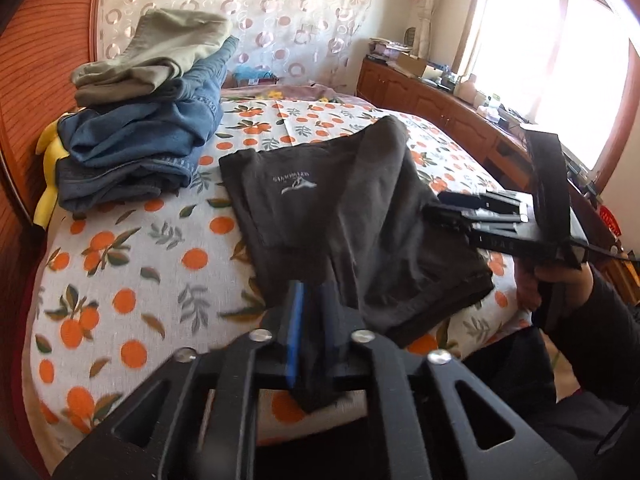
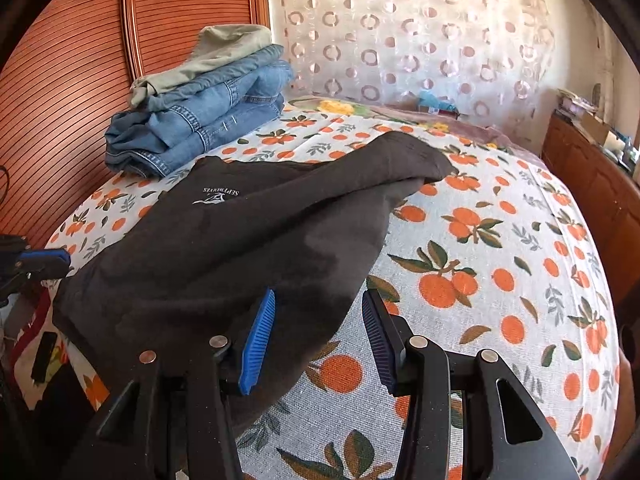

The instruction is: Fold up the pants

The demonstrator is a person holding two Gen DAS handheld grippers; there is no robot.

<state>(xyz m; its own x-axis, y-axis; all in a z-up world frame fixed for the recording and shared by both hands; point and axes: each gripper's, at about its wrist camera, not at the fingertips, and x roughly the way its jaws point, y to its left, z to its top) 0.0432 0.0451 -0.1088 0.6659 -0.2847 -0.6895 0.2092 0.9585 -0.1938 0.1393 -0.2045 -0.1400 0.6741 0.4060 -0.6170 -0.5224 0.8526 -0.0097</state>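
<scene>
Bedspread right of the dark pants lies bare and open out to the wooden cabinet; near-left stretch of the spread in the left wrist view also free; stack of folded jeans and khaki trousers blocks the far-left corner against the slatted headboard; yellow plush wedged between stack and headboard; narrow strip of spread between stack and pants; cluttered cabinet top closes the window side; curtain shuts off the far end

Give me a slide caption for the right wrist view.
Right gripper open at the near edge of dark pants on an orange-print bedspread, folded jeans stacked behind.
</scene>
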